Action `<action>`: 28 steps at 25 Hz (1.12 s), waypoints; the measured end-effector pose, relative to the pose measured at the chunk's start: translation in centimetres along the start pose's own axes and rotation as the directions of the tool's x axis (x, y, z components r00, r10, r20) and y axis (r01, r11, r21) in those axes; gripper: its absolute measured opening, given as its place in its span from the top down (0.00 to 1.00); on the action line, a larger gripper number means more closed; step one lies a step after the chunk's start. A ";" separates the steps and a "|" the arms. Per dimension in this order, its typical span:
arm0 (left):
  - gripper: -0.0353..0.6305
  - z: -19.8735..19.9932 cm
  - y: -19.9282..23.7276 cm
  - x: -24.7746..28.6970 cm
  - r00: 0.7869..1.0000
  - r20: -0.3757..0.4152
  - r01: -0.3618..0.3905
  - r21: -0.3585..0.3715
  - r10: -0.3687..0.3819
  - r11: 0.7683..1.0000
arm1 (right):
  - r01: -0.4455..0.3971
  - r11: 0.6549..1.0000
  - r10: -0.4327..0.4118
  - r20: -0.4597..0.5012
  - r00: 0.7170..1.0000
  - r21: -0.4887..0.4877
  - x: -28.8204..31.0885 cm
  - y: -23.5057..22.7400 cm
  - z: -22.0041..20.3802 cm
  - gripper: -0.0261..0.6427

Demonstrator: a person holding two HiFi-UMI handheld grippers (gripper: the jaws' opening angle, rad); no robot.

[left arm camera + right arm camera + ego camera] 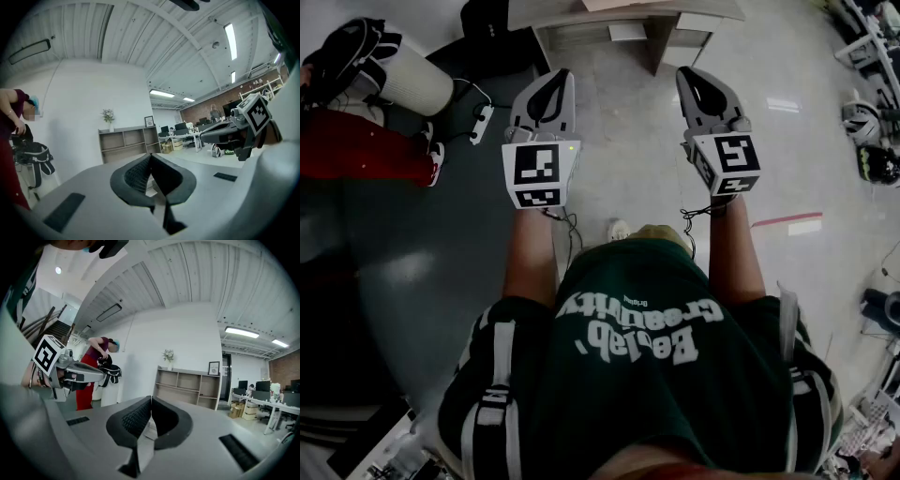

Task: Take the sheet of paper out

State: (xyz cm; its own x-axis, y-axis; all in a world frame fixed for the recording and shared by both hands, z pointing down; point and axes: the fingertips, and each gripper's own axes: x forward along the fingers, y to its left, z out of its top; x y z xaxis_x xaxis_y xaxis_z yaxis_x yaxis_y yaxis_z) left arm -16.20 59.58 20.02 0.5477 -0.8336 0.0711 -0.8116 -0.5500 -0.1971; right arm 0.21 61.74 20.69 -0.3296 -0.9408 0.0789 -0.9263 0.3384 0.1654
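In the head view the left gripper and right gripper are held out level, side by side and well apart, above a pale floor. Just ahead of their tips stands a wooden cabinet. Off to the left of the left gripper a power strip lies on the floor, and beyond it a person in red trousers. To the right of the right gripper a red tape line runs across the floor. In the left gripper view the left gripper has its pads pressed together at the tips, with nothing pinched. Ahead of it a shelf against a white wall carries a plant and a framed picture. The right gripper shows to its right. In the right gripper view the right gripper is likewise closed tip to tip and empty. The same shelf stands ahead, and the left gripper shows to its left, in front of the person in red. Where the sheet lies cannot be told from any of these views.
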 end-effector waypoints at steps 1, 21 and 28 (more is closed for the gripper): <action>0.92 0.0 0.1 -0.1 1.000 0.000 -0.003 0.001 0.003 1.000 | -0.002 1.000 0.002 0.001 1.000 -0.001 0.1 0.2 0.1 0.91; 0.92 0.9 0.6 -0.6 1.000 0.017 0.018 0.021 -0.019 1.000 | -0.031 1.000 0.031 0.055 0.998 0.000 0.5 1.2 2.3 0.91; 0.92 0.9 -0.1 0.4 0.999 0.007 0.034 0.038 -0.035 0.999 | -0.053 0.999 0.053 0.063 0.997 0.000 1.5 0.9 2.2 0.91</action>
State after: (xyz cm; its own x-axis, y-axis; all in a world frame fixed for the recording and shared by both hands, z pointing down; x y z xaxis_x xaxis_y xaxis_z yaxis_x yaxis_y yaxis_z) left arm -15.73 59.37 19.15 0.5768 -0.8138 0.0710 -0.7840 -0.5759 -0.2317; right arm -1.52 60.58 18.79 -0.3887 -0.9210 0.0252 -0.9078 0.3875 0.1608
